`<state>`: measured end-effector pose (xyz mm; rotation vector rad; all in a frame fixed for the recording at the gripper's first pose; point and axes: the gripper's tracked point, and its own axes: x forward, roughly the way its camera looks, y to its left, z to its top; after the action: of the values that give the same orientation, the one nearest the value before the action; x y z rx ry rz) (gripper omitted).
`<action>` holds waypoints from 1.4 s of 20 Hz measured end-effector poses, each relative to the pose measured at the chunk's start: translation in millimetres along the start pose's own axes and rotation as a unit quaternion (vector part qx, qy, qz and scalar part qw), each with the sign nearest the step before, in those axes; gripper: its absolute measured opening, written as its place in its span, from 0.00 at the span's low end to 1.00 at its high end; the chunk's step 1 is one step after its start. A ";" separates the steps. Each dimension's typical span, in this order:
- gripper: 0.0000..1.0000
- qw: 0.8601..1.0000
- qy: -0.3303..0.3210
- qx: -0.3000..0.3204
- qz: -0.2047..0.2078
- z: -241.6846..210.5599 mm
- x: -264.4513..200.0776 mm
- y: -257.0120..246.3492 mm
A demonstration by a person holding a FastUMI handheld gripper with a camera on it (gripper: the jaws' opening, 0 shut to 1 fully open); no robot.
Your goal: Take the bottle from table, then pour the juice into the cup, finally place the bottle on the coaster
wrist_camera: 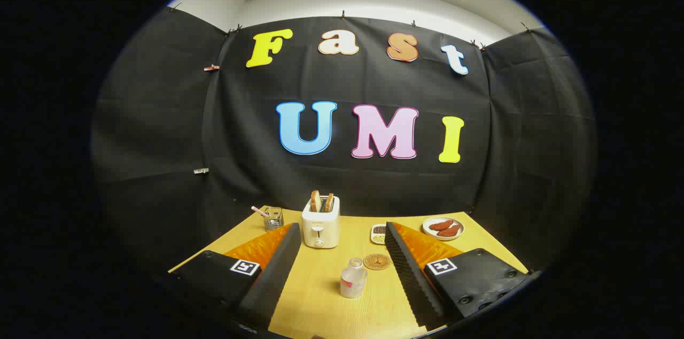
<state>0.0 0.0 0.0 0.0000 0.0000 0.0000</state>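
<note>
Gripper (342, 280) fingers spread wide, holding nothing. Bottle (352, 278) upright on table (320, 301) between them, slightly ahead. Looks small, clear, light plastic, probably slick, may squash; grip mid-body, gently. Coaster (377, 261) just beyond it; cup (273, 217) farther left.

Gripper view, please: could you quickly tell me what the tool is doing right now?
Tool: open, holding nothing; the bottle stands between its fingers, untouched.

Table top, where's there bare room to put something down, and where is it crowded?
Bare wood lies on the table between the open gripper fingers, nearer than the bottle. Another free strip runs between toaster and small dish. It is crowded by the bottle and coaster.
</note>
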 end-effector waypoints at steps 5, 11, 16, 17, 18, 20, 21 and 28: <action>0.97 1.000 0.012 -0.002 0.007 -9.3 -1.3 1.7; 0.97 1.000 0.019 0.004 0.003 -15.9 -0.8 -0.3; 0.97 1.000 0.017 0.015 0.001 -19.5 -2.6 1.3; 0.97 1.000 0.015 0.014 -0.003 -19.4 -2.9 0.6; 0.97 1.000 0.014 0.013 -0.006 -20.7 -2.6 0.1; 0.97 1.000 0.011 0.013 -0.013 -25.7 -1.6 0.4; 0.97 1.000 0.011 0.013 -0.018 -29.2 -2.8 0.0; 0.97 0.997 0.022 0.005 -0.071 -55.7 3.8 -4.1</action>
<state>3.8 -4.1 -55.7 0.0090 0.0436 -0.1430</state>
